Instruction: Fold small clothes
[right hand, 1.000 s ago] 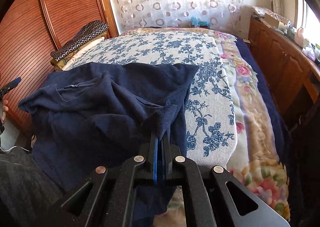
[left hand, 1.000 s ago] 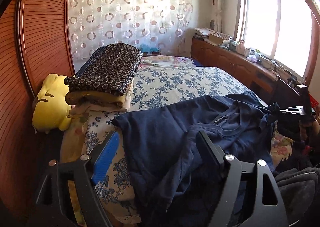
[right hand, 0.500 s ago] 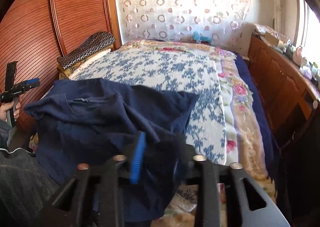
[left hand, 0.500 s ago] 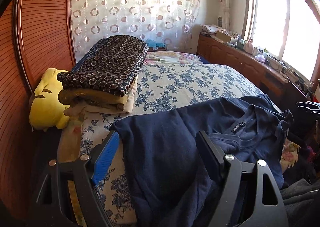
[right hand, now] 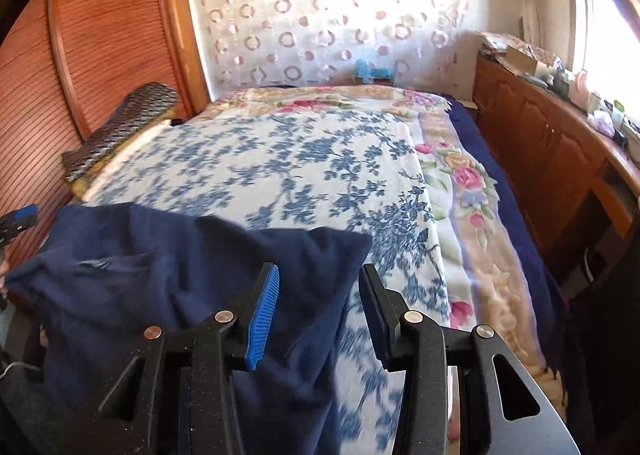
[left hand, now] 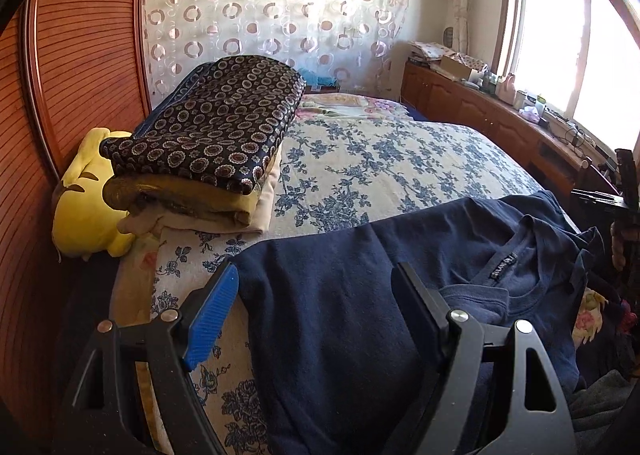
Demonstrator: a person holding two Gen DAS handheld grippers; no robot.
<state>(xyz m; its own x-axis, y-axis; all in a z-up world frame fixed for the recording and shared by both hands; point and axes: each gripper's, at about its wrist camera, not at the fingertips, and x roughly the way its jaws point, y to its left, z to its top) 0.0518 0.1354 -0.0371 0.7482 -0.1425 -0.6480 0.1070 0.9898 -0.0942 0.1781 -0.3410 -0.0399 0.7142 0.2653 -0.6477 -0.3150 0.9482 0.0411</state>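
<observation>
A navy T-shirt (left hand: 460, 239) lies across the near edge of the bed, its collar label (left hand: 502, 265) facing up. My left gripper (left hand: 316, 271) is open just above the shirt's left part. Its blue pad (left hand: 212, 315) is over the bedcover and its black finger (left hand: 420, 303) is over the fabric. My right gripper (right hand: 319, 269) is open above the shirt's (right hand: 160, 275) right corner and grips nothing; cloth lies loose under its jaws. Each gripper shows at the other view's edge: the right gripper (left hand: 624, 199) and the left gripper (right hand: 20, 217).
A blue floral bedcover (left hand: 380, 167) stretches ahead. Folded blankets (left hand: 208, 135) are stacked at the left beside a yellow plush toy (left hand: 84, 211) and a wooden headboard (left hand: 80, 55). A wooden cabinet (right hand: 540, 143) with clutter runs under the window on the right.
My right gripper opened and let go of the shirt's corner, then drew away to the right. The shirt now lies flatter. My left gripper moved forward and lower over the shirt.
</observation>
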